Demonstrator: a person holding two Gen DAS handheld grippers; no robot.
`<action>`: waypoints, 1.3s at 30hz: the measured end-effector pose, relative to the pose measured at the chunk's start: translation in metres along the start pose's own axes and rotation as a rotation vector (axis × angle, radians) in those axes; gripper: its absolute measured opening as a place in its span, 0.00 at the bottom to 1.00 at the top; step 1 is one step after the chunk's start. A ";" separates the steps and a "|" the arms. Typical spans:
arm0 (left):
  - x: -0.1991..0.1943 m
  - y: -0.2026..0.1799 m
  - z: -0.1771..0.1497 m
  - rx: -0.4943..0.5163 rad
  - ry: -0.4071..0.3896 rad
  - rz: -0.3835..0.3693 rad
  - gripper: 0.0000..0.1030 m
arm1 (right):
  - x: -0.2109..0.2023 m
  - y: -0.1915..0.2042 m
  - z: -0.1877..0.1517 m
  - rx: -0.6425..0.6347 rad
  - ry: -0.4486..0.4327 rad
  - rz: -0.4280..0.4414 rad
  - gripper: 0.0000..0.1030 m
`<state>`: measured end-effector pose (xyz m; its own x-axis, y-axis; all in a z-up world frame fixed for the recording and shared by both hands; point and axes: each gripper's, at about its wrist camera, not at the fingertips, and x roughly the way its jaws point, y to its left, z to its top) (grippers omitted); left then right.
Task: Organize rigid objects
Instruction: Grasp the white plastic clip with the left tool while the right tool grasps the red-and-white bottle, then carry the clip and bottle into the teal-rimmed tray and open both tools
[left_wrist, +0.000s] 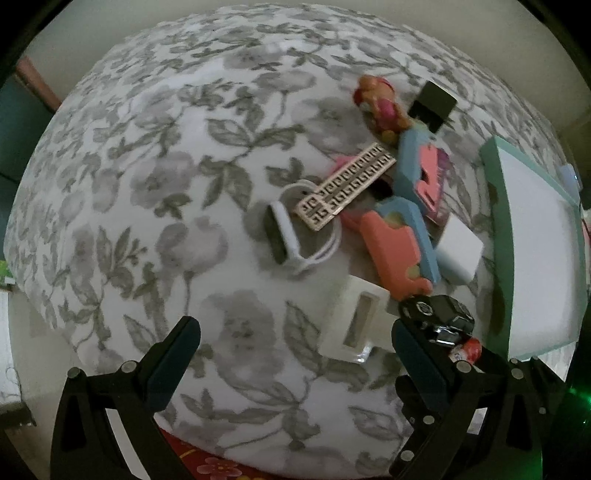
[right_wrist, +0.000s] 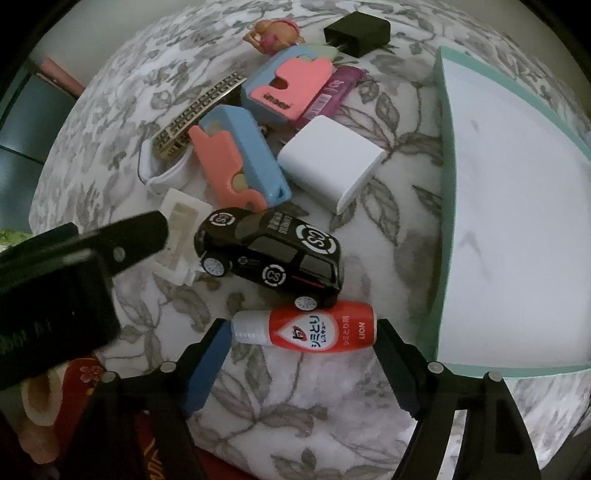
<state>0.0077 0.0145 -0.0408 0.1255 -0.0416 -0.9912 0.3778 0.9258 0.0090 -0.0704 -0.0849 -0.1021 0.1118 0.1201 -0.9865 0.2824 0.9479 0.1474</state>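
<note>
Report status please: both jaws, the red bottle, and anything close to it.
Right gripper open, straddling red bottle, pads not pressing. Left gripper open, empty. Black toy car touching bottle's far side; teal-rimmed box beside.

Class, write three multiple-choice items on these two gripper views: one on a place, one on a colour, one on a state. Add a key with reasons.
1. The red and white bottle lies
A. inside the box
B. between the right gripper's fingers
C. on top of the toy car

2. The box rim is
A. mint green
B. yellow
C. black

3. The left gripper is
A. shut on the toy car
B. shut on a cable
C. open, holding nothing

Key: B, the bottle sits between the right gripper fingers, beside the black toy car; A, the rim is pale green; C, only the floral cloth shows between its fingers.
</note>
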 end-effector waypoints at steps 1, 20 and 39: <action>-0.001 -0.004 -0.001 0.010 0.001 0.001 1.00 | -0.002 -0.003 0.000 0.002 0.000 0.000 0.78; 0.035 -0.083 -0.003 0.140 0.071 -0.010 0.49 | -0.023 -0.023 -0.010 0.009 0.006 0.017 0.78; -0.028 -0.103 -0.002 0.052 -0.135 -0.054 0.45 | -0.068 -0.045 -0.005 0.071 -0.119 0.108 0.77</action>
<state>-0.0366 -0.0788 -0.0148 0.2241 -0.1444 -0.9638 0.4341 0.9002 -0.0340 -0.0952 -0.1342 -0.0418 0.2561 0.1798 -0.9498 0.3292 0.9076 0.2605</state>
